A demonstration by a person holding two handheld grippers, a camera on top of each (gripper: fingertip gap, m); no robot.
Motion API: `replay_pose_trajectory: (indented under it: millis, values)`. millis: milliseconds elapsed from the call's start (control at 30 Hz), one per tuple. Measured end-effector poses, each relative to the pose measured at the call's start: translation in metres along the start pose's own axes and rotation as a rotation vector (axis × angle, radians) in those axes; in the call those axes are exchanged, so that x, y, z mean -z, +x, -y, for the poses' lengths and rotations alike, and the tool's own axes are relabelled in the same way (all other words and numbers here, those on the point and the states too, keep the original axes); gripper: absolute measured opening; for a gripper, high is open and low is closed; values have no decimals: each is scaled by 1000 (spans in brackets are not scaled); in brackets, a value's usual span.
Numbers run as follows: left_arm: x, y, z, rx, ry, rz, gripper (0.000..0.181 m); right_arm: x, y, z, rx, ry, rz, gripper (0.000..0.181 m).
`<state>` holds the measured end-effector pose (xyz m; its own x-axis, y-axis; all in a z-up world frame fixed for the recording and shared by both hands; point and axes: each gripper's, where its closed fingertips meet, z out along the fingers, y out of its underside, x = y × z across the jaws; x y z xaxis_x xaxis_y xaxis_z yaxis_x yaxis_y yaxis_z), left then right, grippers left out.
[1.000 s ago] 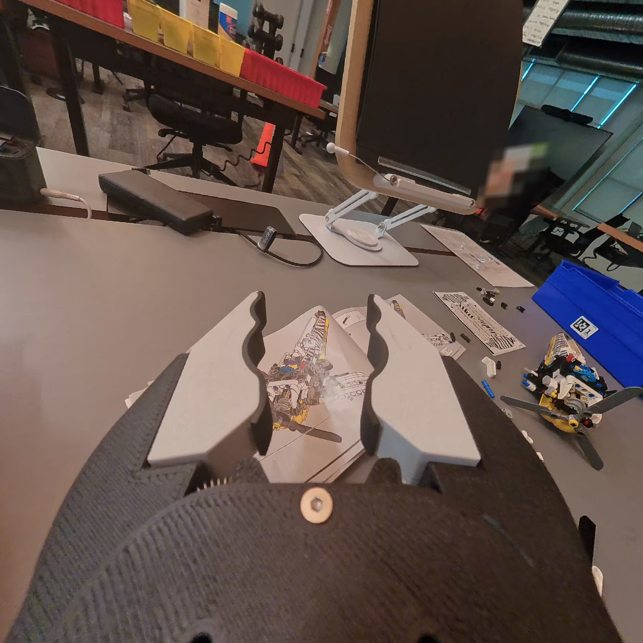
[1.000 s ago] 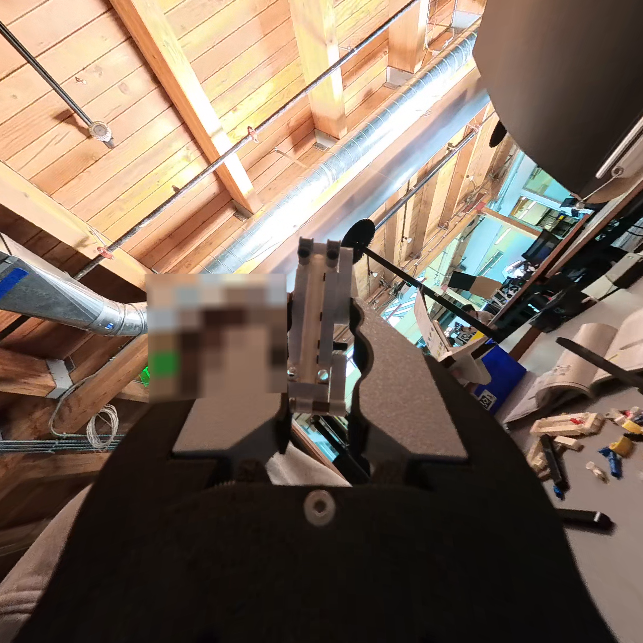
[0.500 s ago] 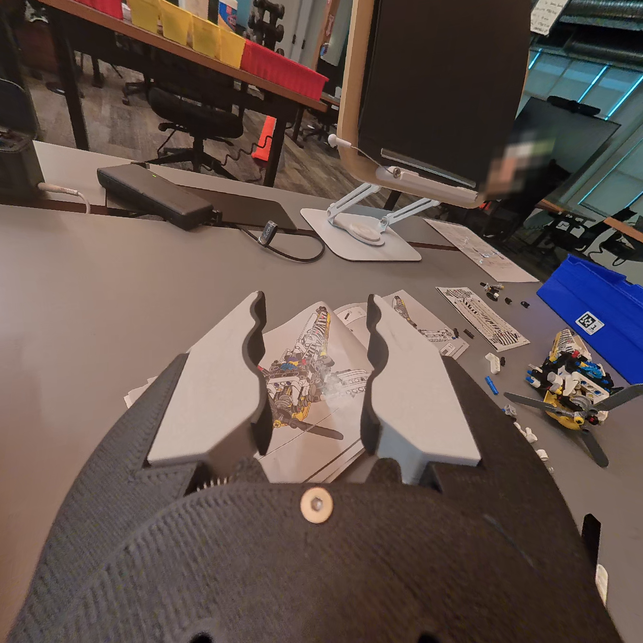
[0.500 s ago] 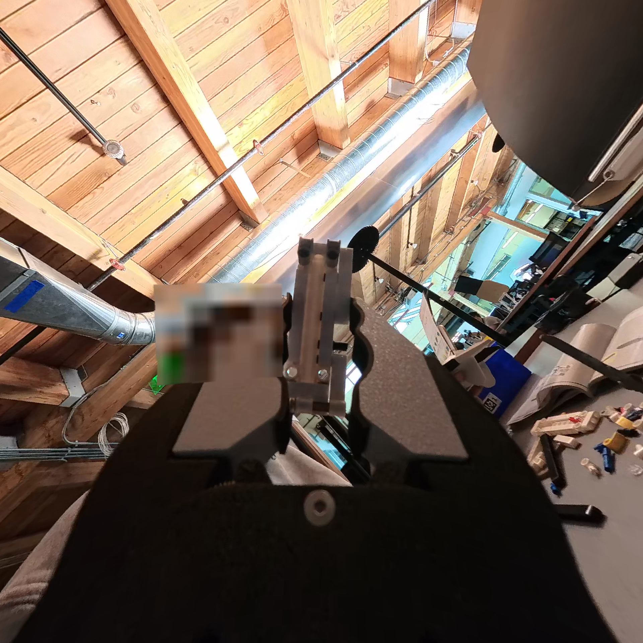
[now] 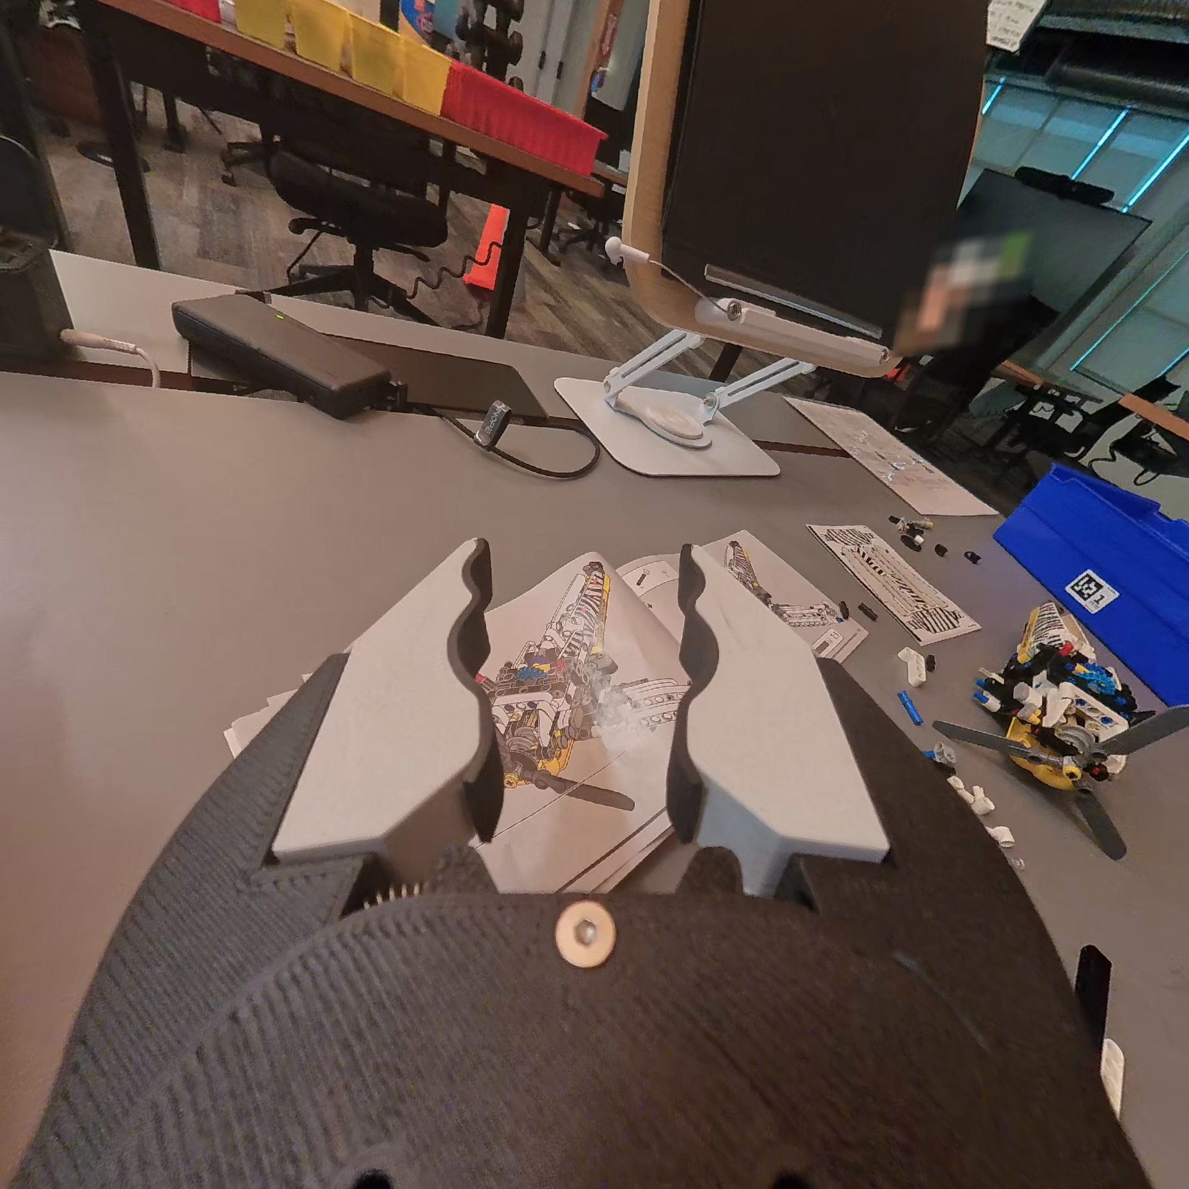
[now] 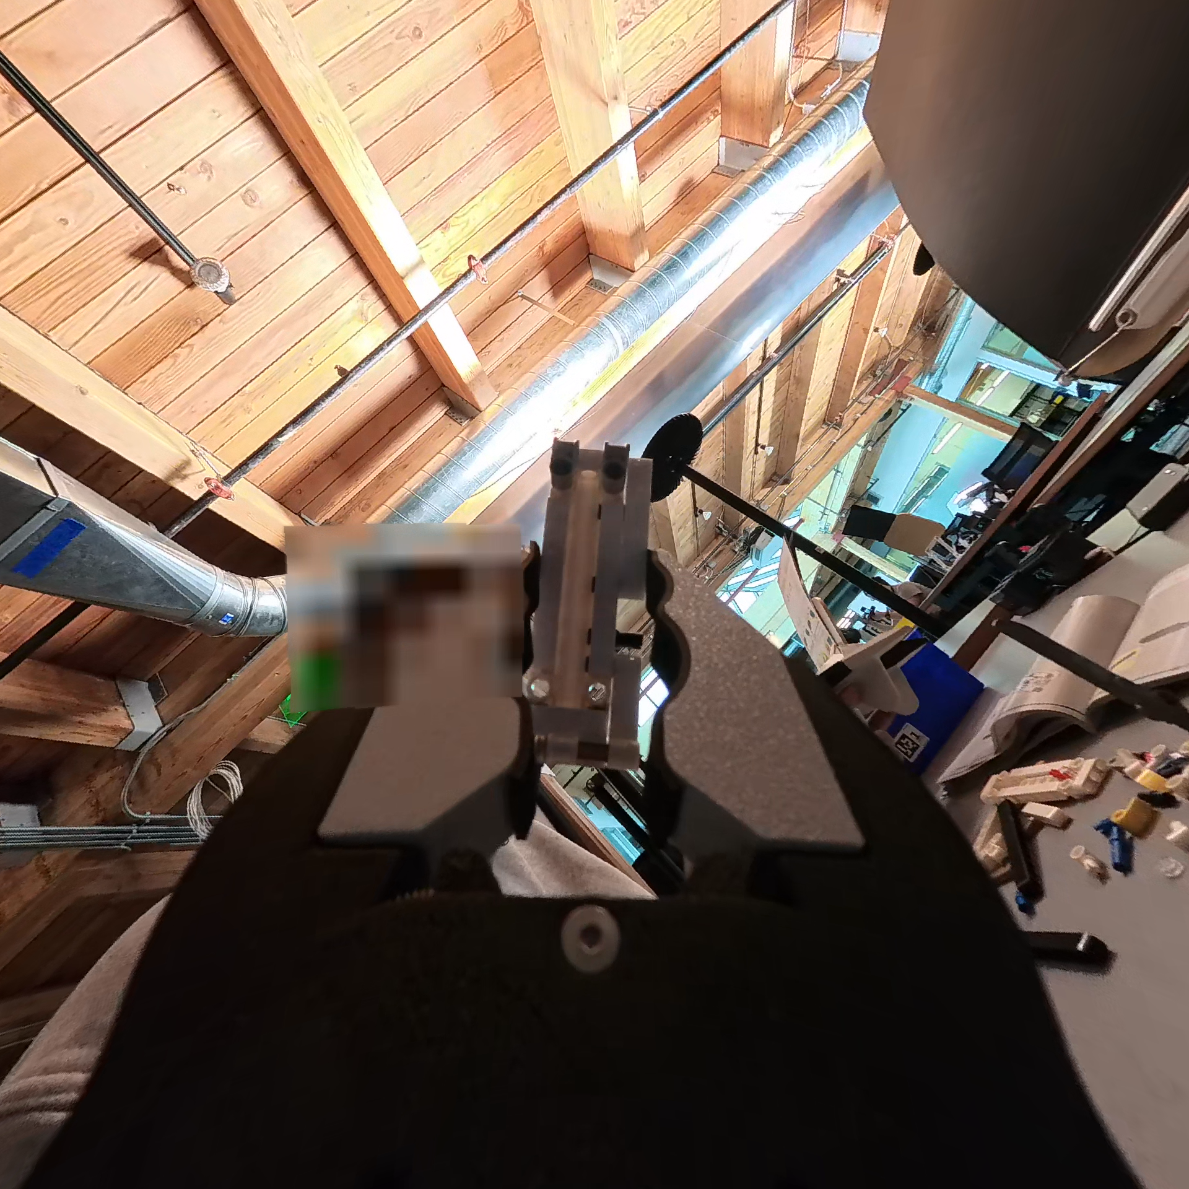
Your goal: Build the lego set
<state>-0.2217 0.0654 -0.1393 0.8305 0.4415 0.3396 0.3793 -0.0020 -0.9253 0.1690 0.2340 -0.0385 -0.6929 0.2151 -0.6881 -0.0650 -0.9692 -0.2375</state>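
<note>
Lego piece (image 6: 589, 605) apparently clamped in right tool (image 6: 595, 656).

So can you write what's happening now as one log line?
left tongs: open, empty, over instruction booklet | right tongs: shut on grey lego piece, raised | plane model: on table

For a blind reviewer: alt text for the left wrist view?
The open left tool hovers empty over an instruction booklet on a grey table. To its right sit a part-built yellow plane model, loose pieces and a blue bin.
</note>
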Motion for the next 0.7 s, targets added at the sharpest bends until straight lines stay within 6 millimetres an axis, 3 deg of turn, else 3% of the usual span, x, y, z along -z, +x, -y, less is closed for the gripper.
replay_pose_trajectory:
  millis: [700]
  values:
    - [0,1,-1,1,-3,-3,57,1,3,-1,8,-7,-9,31]
